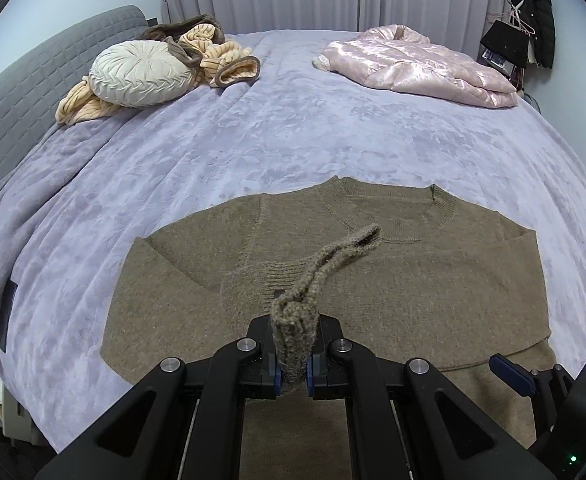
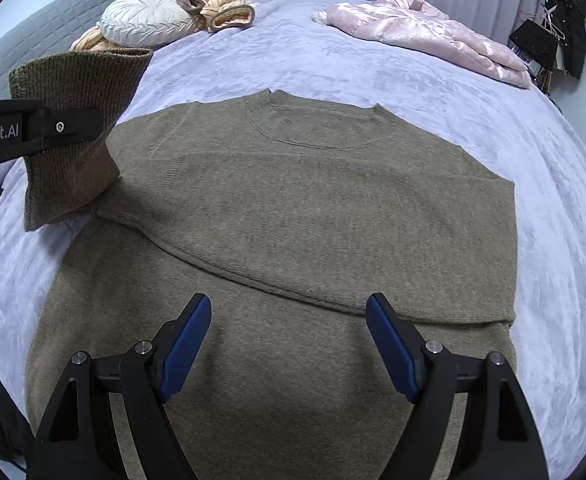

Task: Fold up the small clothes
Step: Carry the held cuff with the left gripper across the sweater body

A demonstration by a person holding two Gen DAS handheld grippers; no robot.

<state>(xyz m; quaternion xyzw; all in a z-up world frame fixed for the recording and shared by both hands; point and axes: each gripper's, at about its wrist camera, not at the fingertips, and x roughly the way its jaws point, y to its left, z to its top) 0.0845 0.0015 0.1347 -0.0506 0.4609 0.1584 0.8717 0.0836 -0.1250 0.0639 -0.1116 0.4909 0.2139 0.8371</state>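
Two tongs are working over the bed right now. Nearest me, my left tongs [image 1: 293, 354] are pinching the ribbed sleeve cuff [image 1: 293, 320] between fully closed jaws, and the cuff is standing up from the pads while I am carrying it across the chest, I judge so the sleeve lands inside the body outline. My right tongs [image 2: 289, 344] are hanging wide apart over the lower half of the brown sweater [image 2: 313, 208], gripping nothing; I am keeping them spread, probably ready to take the hem or press the cloth down. The sweater is lying flat on the lavender blanket [image 2: 553, 200], neck pointing away from me, and its other sleeve is already lying folded across the front, its edge making a diagonal ridge just ahead of the right tongs. Farther off, a round cream cushion [image 1: 141, 74] and a striped peach garment [image 1: 213, 46] are sitting near the grey headboard [image 1: 25, 92], and a pink satin jacket [image 1: 425, 66] is resting at the far right, all well apart from my folding space.
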